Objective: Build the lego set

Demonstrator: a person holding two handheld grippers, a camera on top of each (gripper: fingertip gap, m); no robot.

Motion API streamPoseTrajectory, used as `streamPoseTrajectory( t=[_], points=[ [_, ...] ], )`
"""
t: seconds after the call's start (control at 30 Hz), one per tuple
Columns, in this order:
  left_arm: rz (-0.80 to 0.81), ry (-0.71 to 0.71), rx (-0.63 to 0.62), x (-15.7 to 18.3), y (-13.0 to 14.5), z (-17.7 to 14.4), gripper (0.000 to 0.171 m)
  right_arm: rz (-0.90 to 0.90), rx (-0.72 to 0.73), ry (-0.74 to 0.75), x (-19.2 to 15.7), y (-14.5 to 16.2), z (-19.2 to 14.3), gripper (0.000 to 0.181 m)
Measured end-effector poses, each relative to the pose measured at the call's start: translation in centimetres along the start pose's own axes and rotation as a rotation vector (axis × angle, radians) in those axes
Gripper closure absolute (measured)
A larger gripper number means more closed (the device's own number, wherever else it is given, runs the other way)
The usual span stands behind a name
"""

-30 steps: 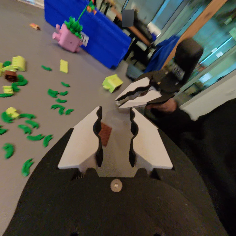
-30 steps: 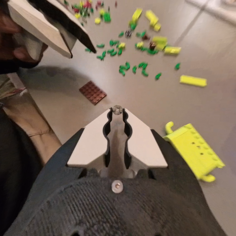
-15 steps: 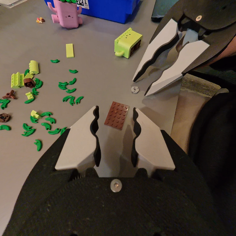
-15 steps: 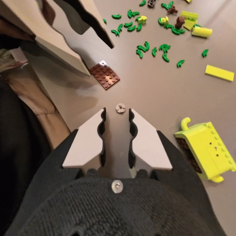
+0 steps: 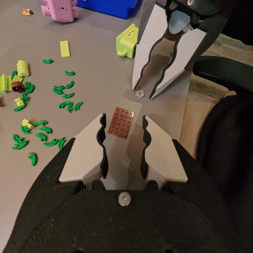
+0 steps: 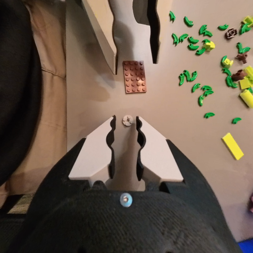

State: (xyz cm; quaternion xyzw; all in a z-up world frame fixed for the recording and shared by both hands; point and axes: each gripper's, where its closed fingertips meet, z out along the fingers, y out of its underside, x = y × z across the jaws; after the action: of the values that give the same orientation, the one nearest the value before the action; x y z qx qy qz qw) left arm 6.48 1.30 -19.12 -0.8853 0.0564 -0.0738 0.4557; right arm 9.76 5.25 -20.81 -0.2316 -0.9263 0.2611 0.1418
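Observation:
A brown studded plate (image 5: 121,122) lies flat on the grey table, just beyond my open, empty left gripper (image 5: 123,116). It also shows in the right wrist view (image 6: 134,77). A small grey round piece (image 6: 127,120) lies on the table between the tips of my open right gripper (image 6: 126,117). In the left wrist view the grey piece (image 5: 140,93) sits between the right gripper's fingertips (image 5: 142,93), which point down at it. The left gripper (image 6: 135,68) shows at the top of the right wrist view, over the plate.
Several green leaf pieces (image 5: 65,93) and lime bricks (image 5: 22,68) are scattered to the left. A lime block figure (image 5: 127,41), a flat lime tile (image 5: 65,49), a pink figure (image 5: 61,11) and a blue bin (image 5: 109,6) stand farther back. The table edge and a person's dark clothing are at the right. Tip to tip, the grippers are about 6 cm apart. My right tips are roughly 15 cm from the flat lime tile (image 5: 65,49). The right camera catches it too, in the right wrist view (image 6: 231,144).
The right gripper let go of the grey round piece, opened, and swung round to point down at it. The left gripper tilted down toward the brown plate.

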Motion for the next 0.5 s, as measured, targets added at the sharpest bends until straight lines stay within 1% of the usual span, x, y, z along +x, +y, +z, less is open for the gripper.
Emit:
streamPoseTrajectory(
  t=[0.1,0.2,0.33,0.5],
  points=[
    [-0.004,0.007,0.003,0.0,0.0,0.0,0.12,0.053,-0.013,-0.052,-0.4,0.3,0.2,0.154],
    [-0.023,0.016,0.025,0.1,-0.2,-0.3,0.122,0.102,-0.012,-0.071,-1.0,0.5,0.1,0.152],
    [-0.046,0.031,0.044,0.1,-0.3,-0.6,0.123,0.125,-0.005,-0.064,-1.5,0.6,-0.1,0.151],
    [-0.049,0.039,0.041,0.2,-0.3,-0.6,0.123,0.158,0.001,-0.05,-0.8,0.6,0.1,0.155]
  ],
)
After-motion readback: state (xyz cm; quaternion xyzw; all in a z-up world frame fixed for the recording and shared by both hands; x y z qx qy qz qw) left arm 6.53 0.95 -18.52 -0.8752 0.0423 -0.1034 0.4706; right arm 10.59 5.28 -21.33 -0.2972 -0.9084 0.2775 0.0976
